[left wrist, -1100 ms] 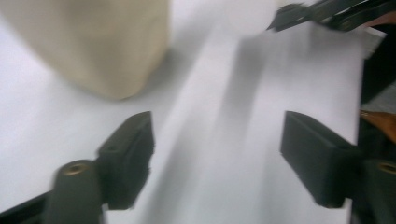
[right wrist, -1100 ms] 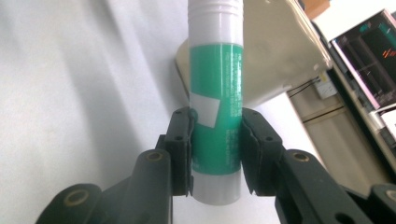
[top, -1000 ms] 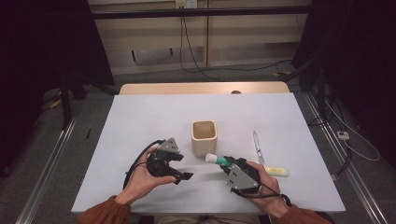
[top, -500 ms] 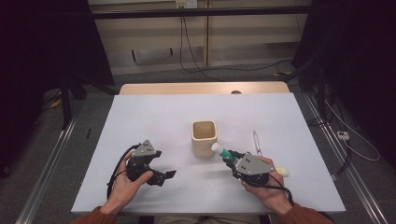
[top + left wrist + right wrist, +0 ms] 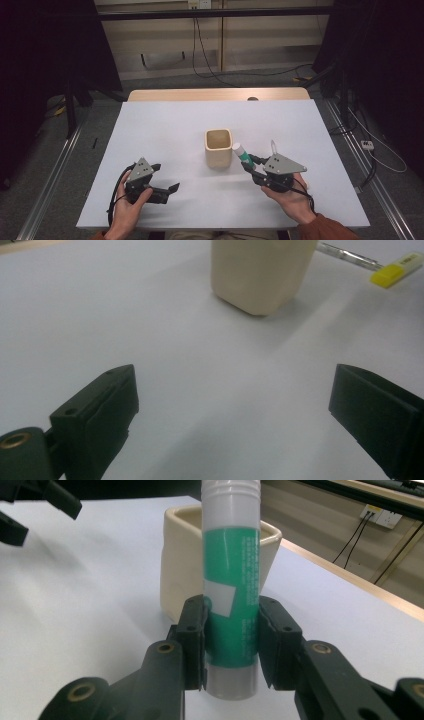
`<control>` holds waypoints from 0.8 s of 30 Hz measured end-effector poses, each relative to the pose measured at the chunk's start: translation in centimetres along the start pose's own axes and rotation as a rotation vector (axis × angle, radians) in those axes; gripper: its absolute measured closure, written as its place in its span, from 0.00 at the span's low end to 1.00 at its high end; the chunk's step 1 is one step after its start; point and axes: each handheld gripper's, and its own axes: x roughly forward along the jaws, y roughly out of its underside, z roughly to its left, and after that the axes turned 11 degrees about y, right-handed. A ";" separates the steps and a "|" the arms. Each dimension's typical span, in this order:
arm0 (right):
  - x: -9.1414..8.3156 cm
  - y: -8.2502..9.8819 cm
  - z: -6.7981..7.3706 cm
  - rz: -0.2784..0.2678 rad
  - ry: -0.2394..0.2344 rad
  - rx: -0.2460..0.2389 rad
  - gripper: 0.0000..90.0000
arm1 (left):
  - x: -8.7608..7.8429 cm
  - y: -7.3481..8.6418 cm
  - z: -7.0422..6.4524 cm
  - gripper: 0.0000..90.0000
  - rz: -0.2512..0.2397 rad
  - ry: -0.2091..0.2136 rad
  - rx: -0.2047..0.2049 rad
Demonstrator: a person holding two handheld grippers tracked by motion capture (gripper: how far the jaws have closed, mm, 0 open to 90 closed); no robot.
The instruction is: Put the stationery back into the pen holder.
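Right gripper (image 5: 250,164) squeezed the green-and-white glue stick (image 5: 231,595) | left gripper (image 5: 235,415) just opened wide, held nothing | tip: lift glue stick over the cream square cup (image 5: 218,146), stand it straight, then drop.

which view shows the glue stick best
The right gripper view: the glue stick stands close up, clamped between the right gripper's jaws, with its green label readable and the cream cup just behind. The high view gives only a small white-capped green tube beside the cup.
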 end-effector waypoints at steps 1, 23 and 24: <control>0.0 -0.1 -0.1 -0.002 -0.002 0.015 0.74 | -0.1 0.1 0.2 0.06 -0.006 0.003 -0.007; 2.1 -3.2 -2.8 -0.090 -0.039 0.253 0.74 | -0.7 1.0 0.3 0.07 -0.049 0.031 -0.080; 2.2 -3.5 -2.9 -0.098 -0.043 0.246 0.74 | -0.8 1.0 0.2 0.07 -0.059 0.024 -0.094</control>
